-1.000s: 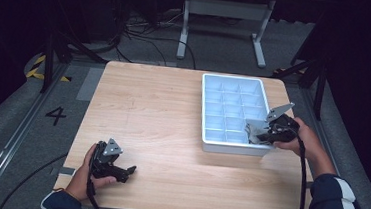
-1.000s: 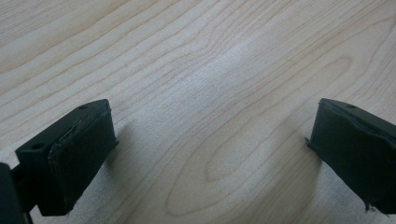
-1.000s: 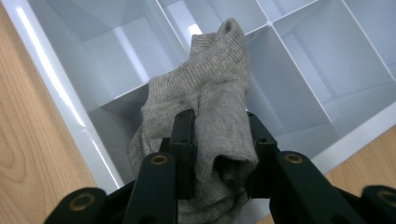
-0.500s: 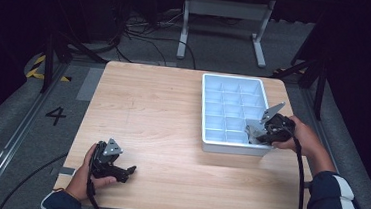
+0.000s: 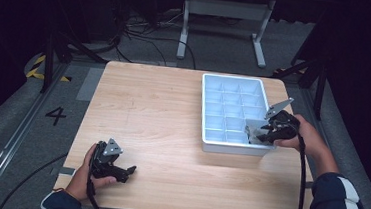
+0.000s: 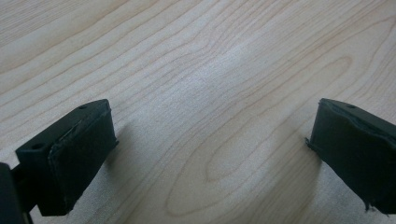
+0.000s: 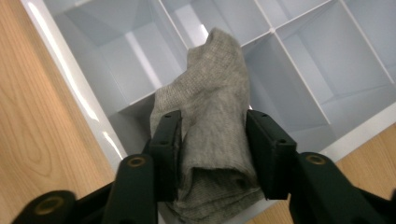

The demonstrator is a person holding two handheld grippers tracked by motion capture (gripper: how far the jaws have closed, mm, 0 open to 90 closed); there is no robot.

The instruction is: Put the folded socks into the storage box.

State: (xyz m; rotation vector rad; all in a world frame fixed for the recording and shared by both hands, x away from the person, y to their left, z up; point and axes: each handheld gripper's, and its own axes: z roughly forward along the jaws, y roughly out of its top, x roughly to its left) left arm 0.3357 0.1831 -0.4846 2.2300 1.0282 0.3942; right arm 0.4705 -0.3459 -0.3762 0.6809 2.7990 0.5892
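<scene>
The jaws of the right gripper (image 7: 212,154) have just been opening: they now stand a little apart on either side of a folded grey cloth (image 7: 210,126), flanking it and looking to rest against its sides rather than pinch it. The cloth sits between them and reaches on ahead of their tips, its far end draped over a divider of the white compartment tray (image 7: 70,70), in a cell at the tray's near corner. Beyond the jaws lie more empty cells; to either side of them the tray rim gives way to the wooden table (image 5: 148,111).

The left gripper (image 6: 205,158) has its jaws wide open with nothing between them, bare table under and ahead of them.

The cloth looks like a knitted sock or rag: light, soft, limp, not fragile, and likely to slump or unfold once let go. A hold across the thick folded bundle, where the layers stack, should carry it best; a pinch on a loose edge would probably let it trail and catch on the dividers.
</scene>
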